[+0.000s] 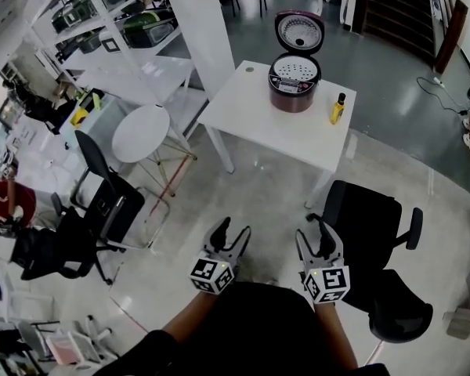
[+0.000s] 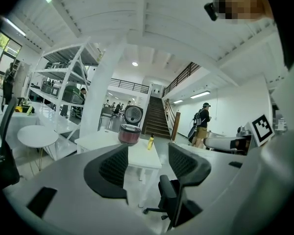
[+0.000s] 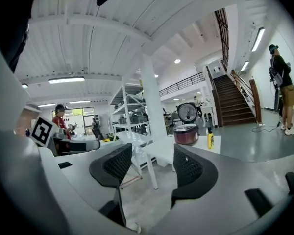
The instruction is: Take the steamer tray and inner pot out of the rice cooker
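Evidently neither gripper is engaged yet: the left gripper (image 1: 232, 229) and the right gripper (image 1: 314, 233) are held low, close to the body and side by side. Each has its jaws spread wide with nothing between them, which is judged a ready posture for an approach not yet made. Through both pairs of jaws only distant floor and furniture are seen.

The rice cooker (image 1: 294, 84) is stood well ahead on the white bench (image 1: 251, 120), towards its far edge. Its lid (image 1: 299, 31) is tipped up and back, so the mouth is left free for lifting straight up. The perforated steamer tray (image 1: 294, 68) is seated in that mouth. The inner pot cannot be seen and is presumably beneath it, so the tray is judged to come out first.

A yellow bottle (image 1: 338, 108) is stood just beside the cooker on its right, near the bench edge, and could be knocked by the right gripper. Open floor (image 1: 266, 194) is left up to the bench's near edge. It is flanked by a black office chair (image 1: 372, 233) close on the right, and by a second chair (image 1: 102, 210) and a round white table (image 1: 141, 131) on the left. Bare bench top is left at the near left for setting things down
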`<state>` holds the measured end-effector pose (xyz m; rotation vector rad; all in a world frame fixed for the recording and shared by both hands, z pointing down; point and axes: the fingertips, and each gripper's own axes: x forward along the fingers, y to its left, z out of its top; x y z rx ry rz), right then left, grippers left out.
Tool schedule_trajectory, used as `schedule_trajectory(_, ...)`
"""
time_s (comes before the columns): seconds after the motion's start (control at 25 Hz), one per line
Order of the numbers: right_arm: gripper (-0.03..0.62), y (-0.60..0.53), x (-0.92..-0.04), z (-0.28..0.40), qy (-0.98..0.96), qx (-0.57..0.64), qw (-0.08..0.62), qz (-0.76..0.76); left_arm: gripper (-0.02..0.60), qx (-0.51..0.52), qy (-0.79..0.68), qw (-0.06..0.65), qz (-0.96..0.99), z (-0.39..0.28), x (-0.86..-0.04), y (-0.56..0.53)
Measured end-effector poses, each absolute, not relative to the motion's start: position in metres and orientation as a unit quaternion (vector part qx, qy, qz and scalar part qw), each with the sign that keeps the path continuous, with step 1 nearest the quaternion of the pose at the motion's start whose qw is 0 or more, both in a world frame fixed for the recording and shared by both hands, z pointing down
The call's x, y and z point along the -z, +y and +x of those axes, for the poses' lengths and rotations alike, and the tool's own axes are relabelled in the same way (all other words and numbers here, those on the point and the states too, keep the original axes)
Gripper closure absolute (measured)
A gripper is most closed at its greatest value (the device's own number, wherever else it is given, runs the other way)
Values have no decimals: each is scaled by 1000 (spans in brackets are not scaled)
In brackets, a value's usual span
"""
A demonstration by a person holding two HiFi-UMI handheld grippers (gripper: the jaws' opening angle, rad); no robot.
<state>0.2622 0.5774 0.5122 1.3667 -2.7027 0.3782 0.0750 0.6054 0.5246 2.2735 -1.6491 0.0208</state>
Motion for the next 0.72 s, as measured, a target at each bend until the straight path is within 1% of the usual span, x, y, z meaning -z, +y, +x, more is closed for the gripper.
schedule_trajectory(0.16, 359, 576, -521, 227, -915, -109, 60, 384, 347, -2, -589, 165, 791, 56, -521, 579)
schedule_trajectory(0.28, 359, 565, -526, 215, -914, -120, 54, 383, 347, -2, -578, 165, 799, 52, -524, 561)
schedule_trajectory(0.56, 359, 497, -549, 189, -904, -135, 76, 399, 348, 1, -506, 216, 835, 66, -565, 493)
schedule_trajectory(0.72, 359, 437, -552, 172, -894, -134, 100, 416, 348, -13, -466, 188, 865, 56, -563, 424)
